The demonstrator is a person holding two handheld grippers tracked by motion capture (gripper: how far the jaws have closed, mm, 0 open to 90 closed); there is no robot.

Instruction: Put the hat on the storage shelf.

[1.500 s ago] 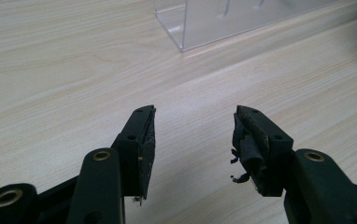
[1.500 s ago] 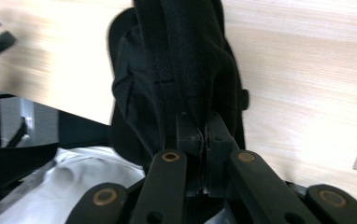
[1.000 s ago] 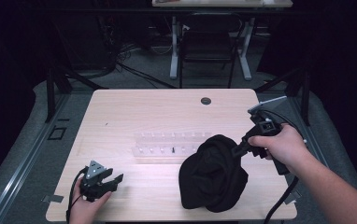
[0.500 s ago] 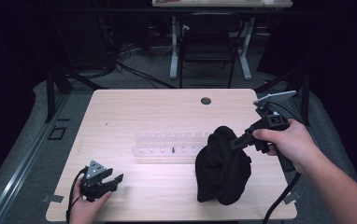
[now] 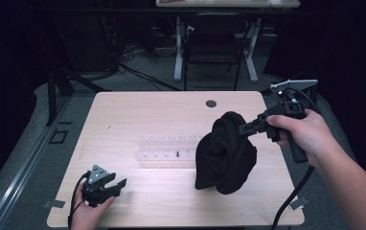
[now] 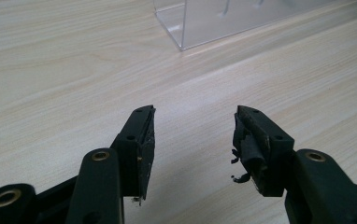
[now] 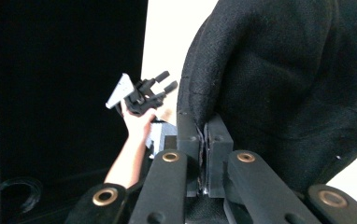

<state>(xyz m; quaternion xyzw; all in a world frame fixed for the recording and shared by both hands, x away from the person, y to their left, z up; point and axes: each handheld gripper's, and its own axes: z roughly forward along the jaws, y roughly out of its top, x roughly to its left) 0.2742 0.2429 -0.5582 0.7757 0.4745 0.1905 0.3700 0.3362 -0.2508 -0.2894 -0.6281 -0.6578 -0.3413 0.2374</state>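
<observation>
Fingers first: the right gripper (image 5: 242,128) has its two black fingers (image 7: 188,140) pinched together on a fold of the bunched-up black knit fabric (image 5: 225,152), and the right gripper view shows that really well, since the pads meet with just a thin edge of cloth trapped between them. From the high view you'd only know the gripper's tip is buried in the top of the bundle, but that view does give the bigger picture: the cloth hangs down from the grip over the right half of the pale wooden table (image 5: 138,110), its bottom end at or just above the tabletop, can't tell which.

The left gripper (image 5: 115,184) sits near the front left corner in the person's left hand (image 5: 89,213). Its fingers (image 6: 139,142) are spread well apart with nothing between them, just bare wood, and the left gripper view shows the pad lining on one of them is frayed and peeling.

The clear acrylic rack (image 5: 167,148) sits mid-table, right beside the hanging cloth. The left gripper view catches only a corner of it, while the right gripper view has the left gripper off in the distance past the cloth.
</observation>
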